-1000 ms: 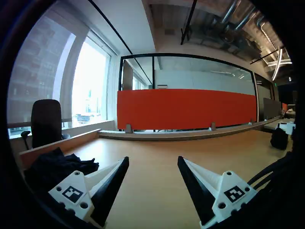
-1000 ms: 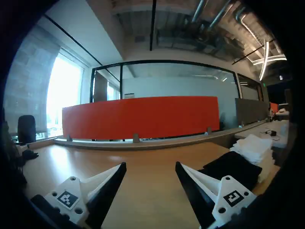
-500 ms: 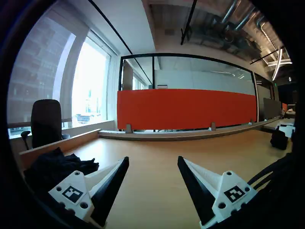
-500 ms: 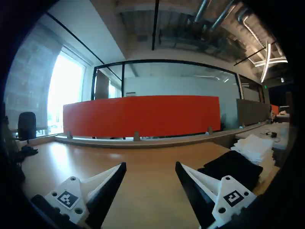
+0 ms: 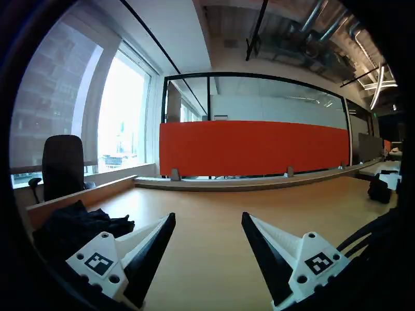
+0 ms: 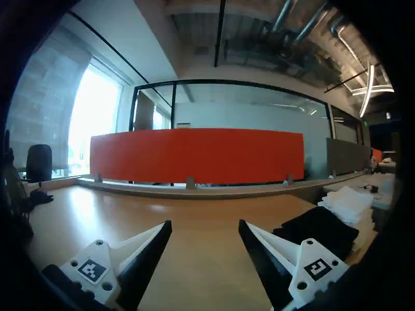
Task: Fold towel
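Since my left claw (image 5: 208, 214) and right claw (image 6: 205, 222) both gape wide and empty, I'd pinch a corner of the dark towel (image 5: 78, 225), probably limp and light, heaped on the tabletop (image 5: 290, 199) beside the left one.

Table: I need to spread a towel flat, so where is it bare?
Bare: the table's middle, between the crumpled dark cloth and the folded black towel, back to the orange divider. Crowded: those two edges.

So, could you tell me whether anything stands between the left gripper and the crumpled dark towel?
Nothing visible does. The crumpled dark towel lies on the table just left of the open left gripper, beside its left finger, with only bare wood between.
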Available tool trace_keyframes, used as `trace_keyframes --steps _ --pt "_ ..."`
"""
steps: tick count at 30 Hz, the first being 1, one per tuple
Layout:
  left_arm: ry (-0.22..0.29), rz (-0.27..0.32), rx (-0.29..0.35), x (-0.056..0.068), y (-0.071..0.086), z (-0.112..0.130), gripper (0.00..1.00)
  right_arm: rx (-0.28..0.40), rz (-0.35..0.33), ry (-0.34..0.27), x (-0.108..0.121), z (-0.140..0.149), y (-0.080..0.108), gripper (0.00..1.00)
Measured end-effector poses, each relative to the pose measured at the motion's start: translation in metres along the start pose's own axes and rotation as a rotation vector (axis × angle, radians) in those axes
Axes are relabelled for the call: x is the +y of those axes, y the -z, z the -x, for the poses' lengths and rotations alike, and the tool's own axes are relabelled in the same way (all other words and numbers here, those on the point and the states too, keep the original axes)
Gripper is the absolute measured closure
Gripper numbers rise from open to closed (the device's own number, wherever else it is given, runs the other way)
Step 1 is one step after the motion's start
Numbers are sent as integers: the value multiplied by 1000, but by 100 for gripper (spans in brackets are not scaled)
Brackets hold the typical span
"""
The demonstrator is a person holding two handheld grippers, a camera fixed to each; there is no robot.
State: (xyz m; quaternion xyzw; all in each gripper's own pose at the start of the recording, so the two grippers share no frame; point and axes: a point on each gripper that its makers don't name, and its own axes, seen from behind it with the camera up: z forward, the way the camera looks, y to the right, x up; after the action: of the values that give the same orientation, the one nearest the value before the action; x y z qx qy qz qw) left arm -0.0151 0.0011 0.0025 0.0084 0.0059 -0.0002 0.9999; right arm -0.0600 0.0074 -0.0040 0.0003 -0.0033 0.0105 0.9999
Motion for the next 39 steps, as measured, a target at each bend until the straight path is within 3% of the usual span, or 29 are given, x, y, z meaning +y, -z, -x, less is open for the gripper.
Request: trace_keyframes --steps 39 --pt "0 0 -2 -1 1 -6 6 -2 1 0 0 2 -1 0"
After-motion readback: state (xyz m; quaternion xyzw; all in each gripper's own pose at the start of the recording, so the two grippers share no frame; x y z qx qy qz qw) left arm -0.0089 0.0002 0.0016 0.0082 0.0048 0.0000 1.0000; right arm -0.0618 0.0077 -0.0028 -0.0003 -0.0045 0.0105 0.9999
